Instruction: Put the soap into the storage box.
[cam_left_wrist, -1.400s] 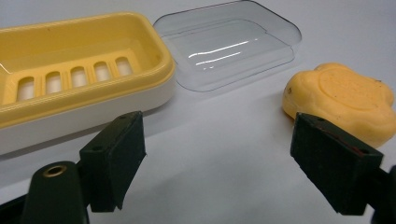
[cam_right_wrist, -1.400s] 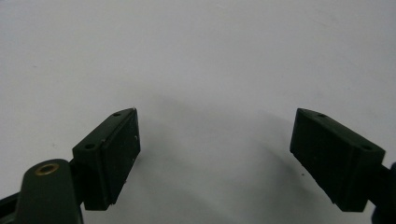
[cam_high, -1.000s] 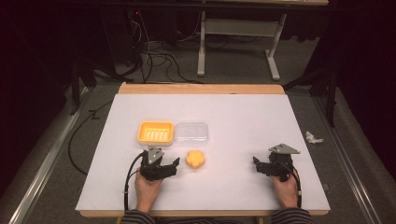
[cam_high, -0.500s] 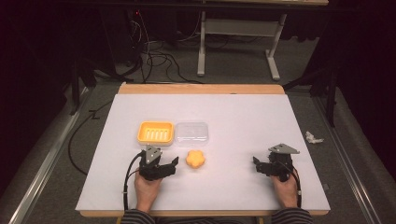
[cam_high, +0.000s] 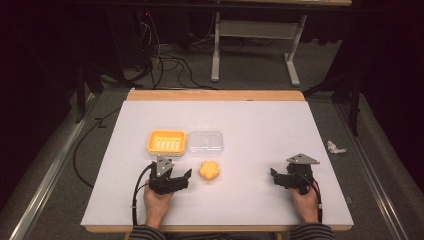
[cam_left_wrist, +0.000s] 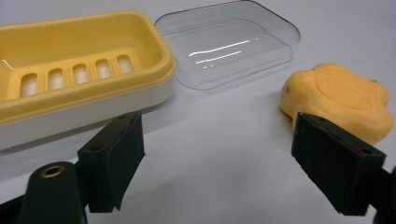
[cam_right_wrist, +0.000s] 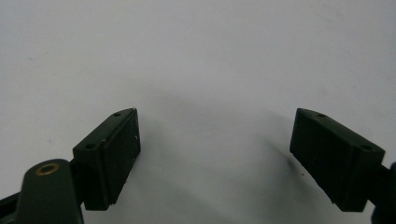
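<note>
High view: white table (cam_high: 250, 135) bears a yellow soap dish (cam_high: 167, 141), long axis left-right, clear lid (cam_high: 205, 143) touching it. Flower-shaped soap (cam_high: 210, 170) lies nearer. Left gripper (cam_high: 184, 177) points at it, jaws just widened, empty. Right gripper (cam_high: 274, 176) released, well apart.

No text, label, brand, number or sign can be read anywhere in the frames. The yellow soap dish (cam_left_wrist: 70, 60) is unmarked on its rim and wall (only plain drain slots are cut in its floor), and nothing is printed on the clear lid (cam_left_wrist: 229, 42). The orange soap (cam_left_wrist: 341, 95) is moulded in a flower shape, with no letters made out on it. The white table sheet (cam_high: 260, 125) is blank, and no marking is seen on the black pads (cam_right_wrist: 116, 149) of the grippers.
</note>
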